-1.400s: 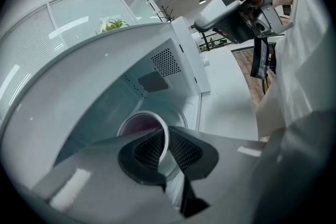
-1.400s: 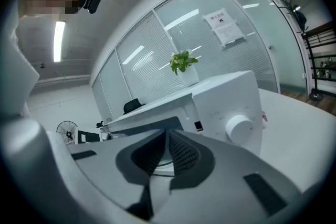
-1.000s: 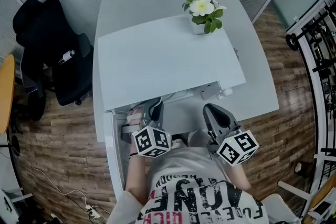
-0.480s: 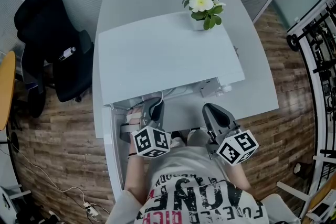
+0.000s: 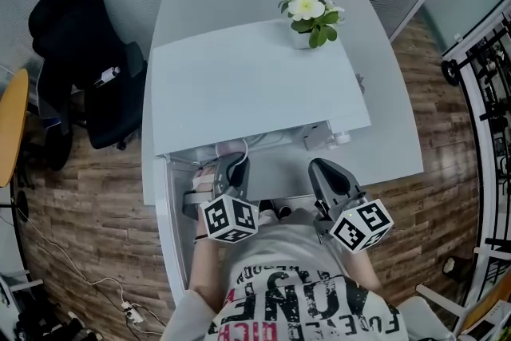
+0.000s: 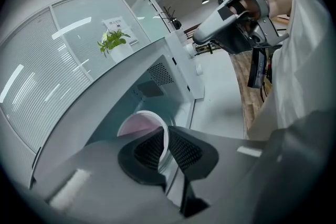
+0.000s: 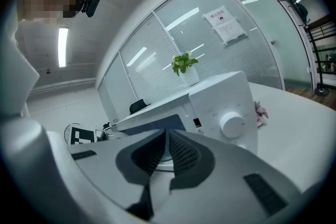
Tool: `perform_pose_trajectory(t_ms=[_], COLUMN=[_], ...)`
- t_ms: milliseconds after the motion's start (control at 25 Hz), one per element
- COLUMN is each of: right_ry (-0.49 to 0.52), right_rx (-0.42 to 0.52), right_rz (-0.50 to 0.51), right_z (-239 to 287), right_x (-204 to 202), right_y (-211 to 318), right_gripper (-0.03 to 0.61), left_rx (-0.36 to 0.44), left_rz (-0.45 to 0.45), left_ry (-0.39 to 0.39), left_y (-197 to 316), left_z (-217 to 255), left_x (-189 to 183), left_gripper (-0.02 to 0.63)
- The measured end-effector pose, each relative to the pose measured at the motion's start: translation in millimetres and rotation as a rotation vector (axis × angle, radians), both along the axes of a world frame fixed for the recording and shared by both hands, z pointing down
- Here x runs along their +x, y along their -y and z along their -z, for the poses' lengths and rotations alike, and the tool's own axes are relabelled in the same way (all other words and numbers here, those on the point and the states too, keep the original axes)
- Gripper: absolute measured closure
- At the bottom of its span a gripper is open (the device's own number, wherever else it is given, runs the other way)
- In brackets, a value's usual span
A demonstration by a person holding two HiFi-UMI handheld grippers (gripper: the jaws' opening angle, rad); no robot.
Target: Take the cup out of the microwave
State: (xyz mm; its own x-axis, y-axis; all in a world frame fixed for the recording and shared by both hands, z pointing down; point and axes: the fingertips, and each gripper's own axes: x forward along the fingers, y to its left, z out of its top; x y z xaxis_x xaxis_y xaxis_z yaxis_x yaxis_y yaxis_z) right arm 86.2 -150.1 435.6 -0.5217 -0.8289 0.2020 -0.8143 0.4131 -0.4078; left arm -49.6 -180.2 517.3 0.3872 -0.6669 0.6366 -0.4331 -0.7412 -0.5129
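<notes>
A white microwave [image 5: 255, 84] stands on a white table [image 5: 391, 148], and its door [image 5: 165, 227] hangs open to the left. A white cup with a pink inside [image 6: 137, 126] sits at the mouth of the cavity. My left gripper [image 6: 164, 136] is shut on the cup's rim, one pad inside and one outside. In the head view the left gripper [image 5: 231, 165] reaches into the opening at the lower left. My right gripper [image 7: 166, 136] is shut with nothing between its pads. It hovers in front of the microwave's knob panel [image 7: 231, 123], to the right of the left one [image 5: 323, 172].
A potted plant [image 5: 310, 16] stands on top of the microwave. A black office chair [image 5: 80, 76] is to the left of the table on the wood floor. A metal rack [image 5: 487, 92] lines the right edge. A glass partition runs behind the table.
Both grippers and the cup have stayed put. Only the head view has shifted slightly.
</notes>
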Motion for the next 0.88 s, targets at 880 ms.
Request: perform_pose_trajectory(t_ms=[880], right_ry=[0.005], right_rx=[-0.004], right_rz=[0.061], right_z=[7.8], right_x=[27.7], right_y=[-23.7], right_gripper=[0.554], left_rx=[0.027], left_rz=[0.065], left_ry=[0.004], left_y=[-22.7], left_z=[12.0], left_x=[20.0], left_gripper=[0.575])
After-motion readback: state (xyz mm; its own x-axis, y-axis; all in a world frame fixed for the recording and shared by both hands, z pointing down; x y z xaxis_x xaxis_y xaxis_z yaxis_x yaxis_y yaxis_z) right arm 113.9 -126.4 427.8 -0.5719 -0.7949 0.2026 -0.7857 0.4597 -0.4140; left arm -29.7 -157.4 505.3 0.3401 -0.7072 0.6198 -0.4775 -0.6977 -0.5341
